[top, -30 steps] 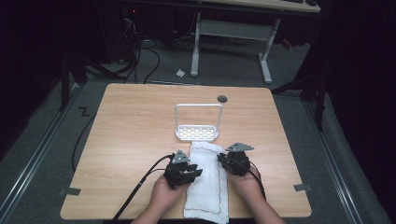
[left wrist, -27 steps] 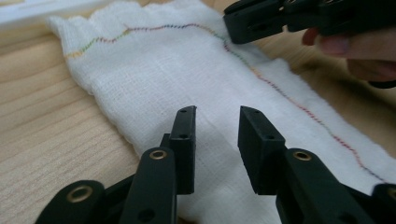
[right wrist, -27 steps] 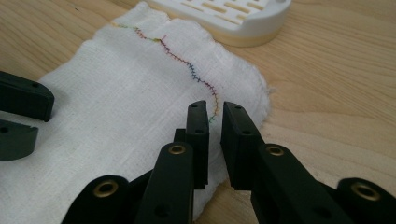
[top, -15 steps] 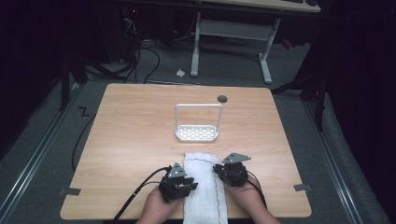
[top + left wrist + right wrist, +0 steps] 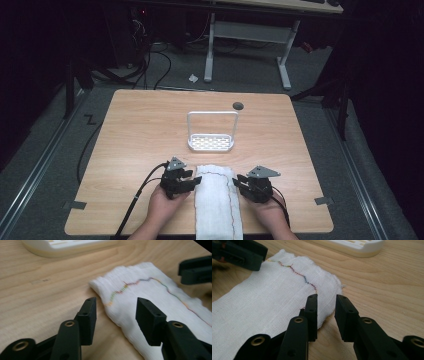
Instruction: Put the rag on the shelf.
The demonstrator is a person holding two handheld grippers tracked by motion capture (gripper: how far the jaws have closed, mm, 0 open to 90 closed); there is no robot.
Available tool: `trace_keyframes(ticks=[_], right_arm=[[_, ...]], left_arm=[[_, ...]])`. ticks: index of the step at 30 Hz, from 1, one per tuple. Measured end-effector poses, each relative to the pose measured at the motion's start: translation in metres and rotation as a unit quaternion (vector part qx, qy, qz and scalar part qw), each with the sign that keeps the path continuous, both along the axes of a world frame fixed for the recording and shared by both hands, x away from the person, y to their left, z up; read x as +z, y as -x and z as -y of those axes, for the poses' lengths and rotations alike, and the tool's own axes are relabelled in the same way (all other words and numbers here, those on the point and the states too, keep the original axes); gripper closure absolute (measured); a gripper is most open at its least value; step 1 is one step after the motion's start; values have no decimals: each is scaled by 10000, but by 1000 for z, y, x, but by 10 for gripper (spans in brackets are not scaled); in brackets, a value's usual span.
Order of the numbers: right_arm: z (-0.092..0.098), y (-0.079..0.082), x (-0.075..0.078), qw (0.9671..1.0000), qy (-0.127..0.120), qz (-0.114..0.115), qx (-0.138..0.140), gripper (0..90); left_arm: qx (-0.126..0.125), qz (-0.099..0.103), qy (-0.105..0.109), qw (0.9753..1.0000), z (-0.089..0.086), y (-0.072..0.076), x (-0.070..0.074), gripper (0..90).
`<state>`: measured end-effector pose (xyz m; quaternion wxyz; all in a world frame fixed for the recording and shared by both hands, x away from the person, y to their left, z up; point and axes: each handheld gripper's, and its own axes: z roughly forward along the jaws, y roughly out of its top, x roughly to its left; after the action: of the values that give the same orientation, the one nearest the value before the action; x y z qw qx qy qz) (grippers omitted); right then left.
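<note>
A folded white cloth (image 5: 217, 200) with a multicoloured stitched seam lies at the table's front middle, and its near end reaches past the front edge. My left gripper (image 5: 192, 180) sits at the cloth's left side, my right gripper (image 5: 239, 183) at its right side. In the left gripper view my left gripper (image 5: 116, 302) is open wide, with its jaws either side of the cloth's (image 5: 150, 295) far left corner and nothing pinched. In the right gripper view my right gripper (image 5: 325, 300) is open by a narrow gap over the cloth's (image 5: 269, 297) right edge.
A white perforated rack (image 5: 211, 131) with a tall wire handle stands just beyond the cloth. A dark round hole (image 5: 238, 106) sits near the table's far edge. Bare wood (image 5: 125, 150) lies to the left and right of my hands. Cables trail off the front left.
The cloth has slid toward the front edge with both grippers. The grippers now sit slightly wider apart at its sides, with their jaws open.
</note>
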<state>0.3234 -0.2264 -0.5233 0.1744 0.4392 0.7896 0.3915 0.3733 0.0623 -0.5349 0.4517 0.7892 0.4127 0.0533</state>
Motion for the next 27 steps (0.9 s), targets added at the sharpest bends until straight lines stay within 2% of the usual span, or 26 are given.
trace_keyframes(ticks=[2, 6, 9, 11, 14, 15, 19, 22, 23, 24, 27], right_arm=[[0, -1, -1, 10000, -15, -18, -4, 724], [-1, -1, -1, 10000, 49, -6, 5, 720], [-1, -2, -2, 10000, 62, 4, -6, 705], [-1, -3, -2, 10000, 54, 3, -20, 698], [-2, -3, -2, 10000, 32, 0, -43, 680], [-2, -3, -3, 10000, 43, 7, -44, 663], [-3, -7, -3, 9999, -30, -35, -161, 583], [-3, -18, -6, 9993, -75, -234, -274, 515], [-3, -18, -6, 9993, -75, -234, -274, 515], [-5, -27, -7, 9987, -73, -398, -315, 482], [-7, -35, -7, 9979, -169, -547, -302, 464]], left_arm=[[25, -63, 2, 10000, 3, -5, -3, 480], [39, 5, -95, 9999, 9, -6, -3, 493], [4, -20, -106, 9999, 16, -5, -2, 552], [-36, 5, -191, 9998, 21, -2, -2, 624], [-77, 6, -134, 9999, 22, 0, -4, 750], [-65, -50, -68, 9999, 20, -1, -5, 784], [-47, -127, 50, 9999, 18, -1, -7, 814], [-50, -140, 65, 9999, 17, -1, -7, 815], [-50, -140, 65, 9999, 17, -1, -7, 815], [-57, -146, 66, 9999, 17, -2, -7, 815], [-55, -144, 66, 9999, 16, -1, -7, 814]])
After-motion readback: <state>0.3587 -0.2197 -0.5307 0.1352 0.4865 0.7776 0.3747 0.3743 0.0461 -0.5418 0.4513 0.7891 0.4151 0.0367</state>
